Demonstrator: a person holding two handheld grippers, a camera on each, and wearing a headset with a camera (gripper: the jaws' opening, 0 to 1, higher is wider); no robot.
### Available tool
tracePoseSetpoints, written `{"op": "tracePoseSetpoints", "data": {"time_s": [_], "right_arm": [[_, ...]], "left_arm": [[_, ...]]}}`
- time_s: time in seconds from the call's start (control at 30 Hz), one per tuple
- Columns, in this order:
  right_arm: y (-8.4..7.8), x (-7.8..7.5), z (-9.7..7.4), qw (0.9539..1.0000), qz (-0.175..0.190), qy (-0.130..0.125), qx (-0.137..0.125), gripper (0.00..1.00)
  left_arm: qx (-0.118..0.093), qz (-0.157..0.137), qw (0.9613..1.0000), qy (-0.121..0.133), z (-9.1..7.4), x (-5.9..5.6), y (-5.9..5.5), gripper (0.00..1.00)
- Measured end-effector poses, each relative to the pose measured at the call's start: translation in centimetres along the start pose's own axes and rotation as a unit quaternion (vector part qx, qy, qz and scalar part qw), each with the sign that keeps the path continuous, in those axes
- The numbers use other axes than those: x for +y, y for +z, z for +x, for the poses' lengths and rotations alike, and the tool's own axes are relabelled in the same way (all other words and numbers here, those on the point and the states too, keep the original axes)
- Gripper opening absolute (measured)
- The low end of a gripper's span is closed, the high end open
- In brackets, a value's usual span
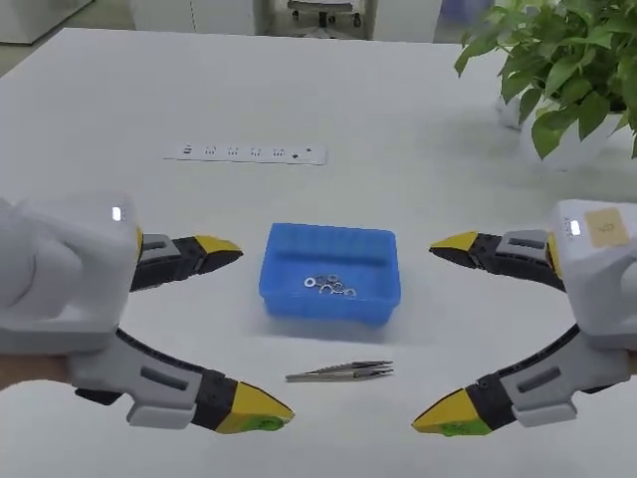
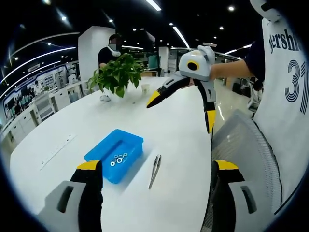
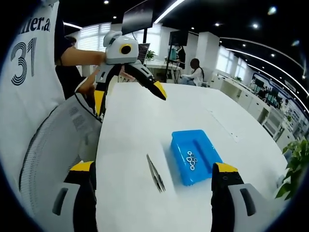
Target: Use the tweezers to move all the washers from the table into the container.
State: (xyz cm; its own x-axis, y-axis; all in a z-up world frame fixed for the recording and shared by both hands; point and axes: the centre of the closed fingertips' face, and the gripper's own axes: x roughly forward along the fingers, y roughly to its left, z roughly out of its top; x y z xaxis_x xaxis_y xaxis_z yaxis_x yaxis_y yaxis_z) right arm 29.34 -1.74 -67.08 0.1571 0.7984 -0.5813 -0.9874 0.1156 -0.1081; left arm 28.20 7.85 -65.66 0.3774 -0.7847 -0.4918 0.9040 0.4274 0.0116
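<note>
**Left gripper**: jaws spread wide, with nothing between them. It hangs over the table, to the left of the container. The left edge of the head view cuts off its housing.

**Right gripper**: jaws spread wide, with nothing between them. It hangs to the right of the container, facing the left gripper. The right edge of the head view cuts off its housing.

**Container:** blue, shallow and rectangular. It stands on the table between the two grippers.

**Washers**: a small cluster on the container floor, toward the near wall. They are too small to count, and it cannot be told whether any of them overlap.

**Tweezers**: lying flat on the table just in front of the container's near wall. They are apart from that wall and roughly parallel to it. Both grippers are apart from them. Which end is the tip cannot be told.

**Strip**: white, lying flat on the table beyond the container. Its markings are too small to read.

**Plant**: at the far right of the table, cropped by the top and right edges. Leaves hide most of its pot.

**Left gripper view:** a grey mesh chair stands at the table edge. Beside it is a jersey, and the frame cuts off its print.
</note>
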Motion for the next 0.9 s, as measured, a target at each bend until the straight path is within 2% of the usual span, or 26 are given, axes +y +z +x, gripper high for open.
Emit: {"op": "tracePoseSetpoints", "data": {"time_s": [0.13, 0.27, 0.47, 0.53, 0.57, 0.63, 0.73, 0.9], "right_arm": [[-0.4, 0.3, 0.1, 0.9999, 0.002, 0.008, 0.009, 1.00], [-0.6, 0.4, 0.1, 0.9999, 0.004, 0.010, 0.013, 1.00], [-1.2, 0.6, 0.0, 0.9996, 0.006, 0.019, 0.020, 1.00], [-1.4, 0.4, -0.1, 0.9996, 0.006, 0.016, 0.022, 0.99], [-1.6, 0.3, -0.2, 0.9996, 0.007, 0.013, 0.023, 0.99], [-1.9, 0.1, -0.3, 0.9996, 0.012, 0.011, 0.025, 0.98], [-2.2, -0.1, -0.5, 0.9995, 0.018, 0.005, 0.026, 0.98], [-2.4, 0.0, -0.7, 0.9993, 0.022, 0.005, 0.029, 0.98]], "left_arm": [[0.001, 0.002, 1.0000, 0.000, -0.1, 0.0, -0.1, 0.99], [0.011, -0.004, 0.9999, -0.004, -0.1, 0.0, -0.6, 0.99], [0.009, -0.001, 0.9999, -0.004, 0.1, 0.0, -0.4, 0.98], [0.011, 0.013, 0.9999, -0.002, 0.0, -0.1, -0.3, 0.95], [0.013, 0.018, 0.9997, -0.009, 0.0, -0.3, -0.3, 0.94], [0.017, 0.017, 0.9996, -0.016, 0.1, -0.5, -0.4, 0.96], [0.047, 0.049, 0.9976, -0.015, 0.1, -0.5, -1.5, 0.96], [0.046, 0.027, 0.9984, -0.019, 0.5, -0.9, -1.9, 0.97]]}}
